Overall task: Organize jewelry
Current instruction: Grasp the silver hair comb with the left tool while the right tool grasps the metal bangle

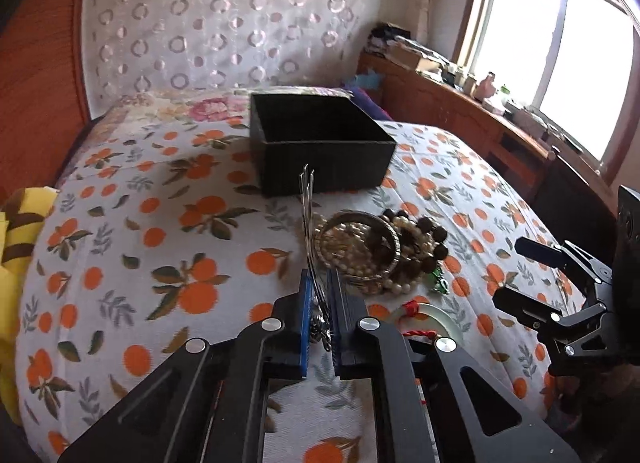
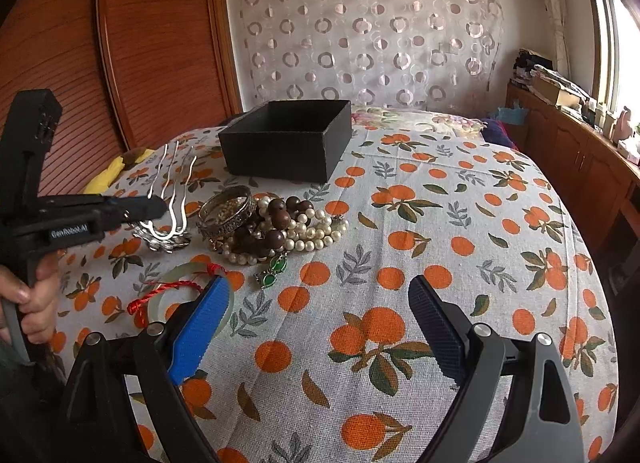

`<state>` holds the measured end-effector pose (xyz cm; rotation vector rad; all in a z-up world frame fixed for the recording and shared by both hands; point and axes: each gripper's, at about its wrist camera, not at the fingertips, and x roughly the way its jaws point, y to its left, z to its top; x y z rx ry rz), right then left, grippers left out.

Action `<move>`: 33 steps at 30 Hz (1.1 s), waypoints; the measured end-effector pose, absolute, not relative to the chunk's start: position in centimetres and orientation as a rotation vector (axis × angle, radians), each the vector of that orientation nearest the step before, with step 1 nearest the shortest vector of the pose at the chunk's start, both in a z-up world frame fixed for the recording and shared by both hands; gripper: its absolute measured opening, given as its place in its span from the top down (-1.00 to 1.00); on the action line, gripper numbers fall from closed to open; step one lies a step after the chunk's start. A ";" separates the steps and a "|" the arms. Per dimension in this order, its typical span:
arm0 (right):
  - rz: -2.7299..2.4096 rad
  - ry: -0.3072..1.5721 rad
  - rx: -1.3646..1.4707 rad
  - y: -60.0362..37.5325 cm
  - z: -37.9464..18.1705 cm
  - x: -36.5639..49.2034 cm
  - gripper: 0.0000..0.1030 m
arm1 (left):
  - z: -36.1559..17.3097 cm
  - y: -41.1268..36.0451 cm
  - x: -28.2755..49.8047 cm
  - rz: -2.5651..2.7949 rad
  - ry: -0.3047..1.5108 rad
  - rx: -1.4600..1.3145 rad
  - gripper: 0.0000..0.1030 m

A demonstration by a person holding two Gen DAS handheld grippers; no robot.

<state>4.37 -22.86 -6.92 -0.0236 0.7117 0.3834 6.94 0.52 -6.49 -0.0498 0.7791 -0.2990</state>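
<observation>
My left gripper (image 1: pixel 320 283) is shut on a bunch of silver hairpins (image 1: pixel 307 215); their prongs stick up past the jaws toward the black open box (image 1: pixel 320 143). In the right wrist view the left gripper (image 2: pixel 156 207) pinches the hairpins (image 2: pixel 172 183) near their flower end, left of the jewelry pile. The pile holds a silver bangle (image 2: pixel 228 207), brown wooden beads (image 2: pixel 280 217) and pearl strands (image 2: pixel 316 231). A jade bangle (image 2: pixel 176 275) with red cord and a green pendant (image 2: pixel 274 269) lie nearer. My right gripper (image 2: pixel 316 287) is open and holds nothing.
Everything lies on a bed cover (image 2: pixel 400 263) printed with oranges. The black box (image 2: pixel 286 143) stands behind the pile. A yellow cloth (image 2: pixel 104 177) and a wooden wardrobe (image 2: pixel 152 43) are on the left. A cluttered wooden cabinet (image 2: pixel 580 151) runs under the window on the right.
</observation>
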 end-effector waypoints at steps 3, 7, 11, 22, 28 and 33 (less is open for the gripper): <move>0.406 0.714 -0.031 -22.4 -6.4 4.6 -0.80 | -6.2 1.2 6.6 -0.285 0.763 -0.056 0.89; 0.451 0.688 -0.062 -21.1 -4.8 5.3 -0.72 | -5.8 1.8 6.2 -0.268 0.742 -0.061 0.90; 0.510 0.693 -0.131 -18.6 -4.1 7.3 -0.39 | -5.4 2.1 5.8 -0.262 0.720 -0.056 0.91; 0.615 0.814 -0.225 -13.5 -5.6 13.4 0.45 | -4.5 2.7 5.8 -0.246 0.695 -0.049 0.93; 0.632 0.862 -0.285 -12.5 -6.4 15.0 0.61 | -4.3 2.6 5.9 -0.246 0.690 -0.043 0.93; 0.671 0.877 -0.291 -12.5 -6.7 15.5 0.87 | -3.8 2.3 6.5 -0.251 0.683 -0.033 0.93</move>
